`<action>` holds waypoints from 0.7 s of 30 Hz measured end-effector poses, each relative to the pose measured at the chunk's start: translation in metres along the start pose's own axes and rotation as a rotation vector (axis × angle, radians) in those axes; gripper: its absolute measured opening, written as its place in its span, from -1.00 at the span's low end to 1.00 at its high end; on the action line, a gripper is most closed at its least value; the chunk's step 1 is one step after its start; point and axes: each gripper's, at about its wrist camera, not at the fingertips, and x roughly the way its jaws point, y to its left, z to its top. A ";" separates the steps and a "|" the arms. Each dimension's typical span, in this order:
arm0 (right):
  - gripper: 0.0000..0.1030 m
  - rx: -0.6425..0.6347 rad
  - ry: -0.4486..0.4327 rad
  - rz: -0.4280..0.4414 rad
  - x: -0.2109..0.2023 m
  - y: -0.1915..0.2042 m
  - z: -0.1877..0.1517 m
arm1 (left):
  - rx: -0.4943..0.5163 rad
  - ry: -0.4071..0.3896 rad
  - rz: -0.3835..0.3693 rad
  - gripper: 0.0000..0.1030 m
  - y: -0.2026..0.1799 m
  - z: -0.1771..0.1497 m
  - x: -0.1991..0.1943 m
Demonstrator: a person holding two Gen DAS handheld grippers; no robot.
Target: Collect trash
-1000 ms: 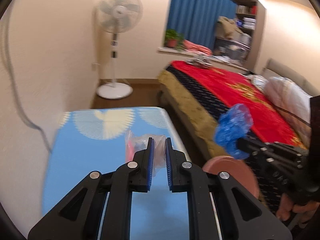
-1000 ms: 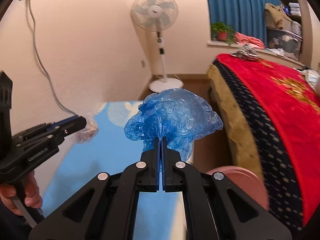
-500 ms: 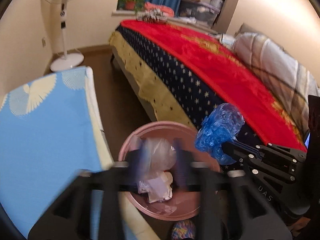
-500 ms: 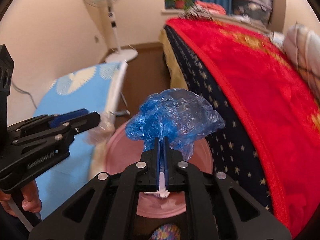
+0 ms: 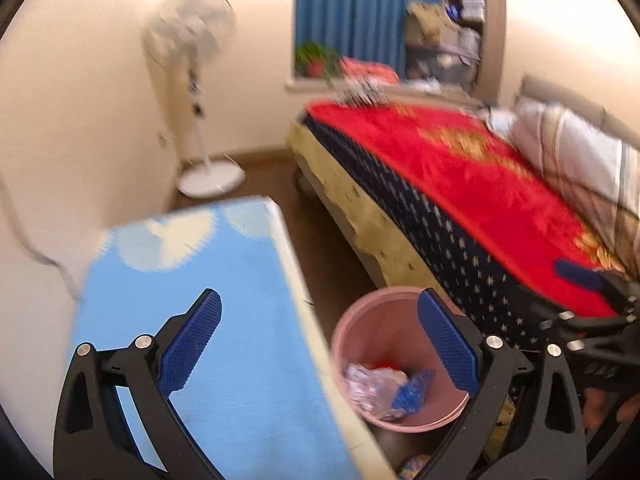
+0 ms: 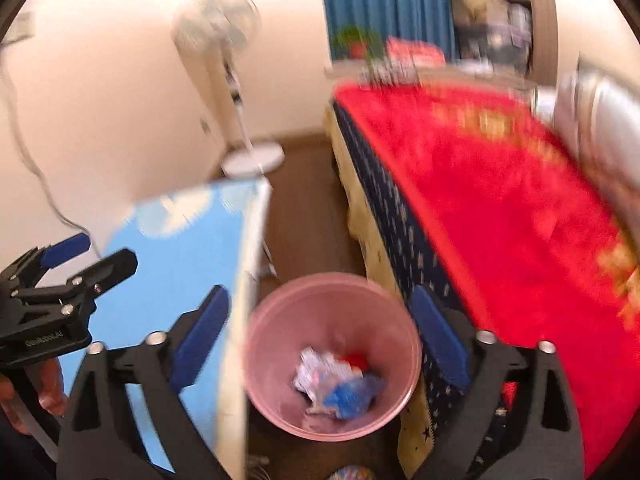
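A pink bin (image 5: pixel 372 320) stands on the floor between the blue table and the bed; it also shows in the right wrist view (image 6: pixel 280 304). Inside lie a clear plastic bag (image 5: pixel 366 380) and a crumpled blue plastic bag (image 5: pixel 412 390), also seen in the right wrist view as the clear bag (image 6: pixel 316 368) and the blue bag (image 6: pixel 348 394). My left gripper (image 5: pixel 320 344) is open and empty above the table edge and bin. My right gripper (image 6: pixel 324 332) is open and empty above the bin.
A table with a blue patterned cloth (image 5: pixel 224 320) is at the left. A bed with a red blanket (image 5: pixel 480 184) is at the right. A standing fan (image 5: pixel 192 80) stands by the far wall on the wooden floor (image 6: pixel 304 216).
Both grippers swung from the table to the bin and opened. The clear bag and the blue bag dropped from them into the bin.
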 end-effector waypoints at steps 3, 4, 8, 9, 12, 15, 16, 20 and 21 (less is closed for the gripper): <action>0.90 -0.033 -0.078 0.023 -0.061 0.028 0.003 | -0.019 -0.057 0.064 0.85 0.016 -0.003 -0.076; 0.90 -0.034 -0.090 0.038 -0.082 0.039 -0.005 | -0.020 -0.067 0.079 0.85 0.019 -0.006 -0.091; 0.90 -0.003 -0.082 0.066 -0.133 0.067 -0.050 | -0.047 -0.060 0.146 0.85 0.030 -0.048 -0.162; 0.90 0.004 -0.072 0.064 -0.143 0.074 -0.064 | -0.056 -0.048 0.151 0.85 0.031 -0.059 -0.172; 0.90 0.010 -0.037 0.067 -0.169 0.092 -0.105 | -0.084 -0.018 0.176 0.85 0.032 -0.103 -0.205; 0.90 -0.014 -0.026 0.063 -0.194 0.104 -0.138 | -0.107 0.007 0.194 0.85 0.032 -0.133 -0.226; 0.90 -0.023 -0.030 0.059 -0.199 0.106 -0.145 | -0.120 0.012 0.185 0.85 0.033 -0.140 -0.232; 0.90 -0.058 -0.049 0.067 -0.222 0.115 -0.161 | -0.118 0.010 0.202 0.85 0.027 -0.156 -0.251; 0.90 -0.060 -0.052 0.068 -0.226 0.116 -0.162 | -0.121 0.008 0.201 0.85 0.026 -0.158 -0.254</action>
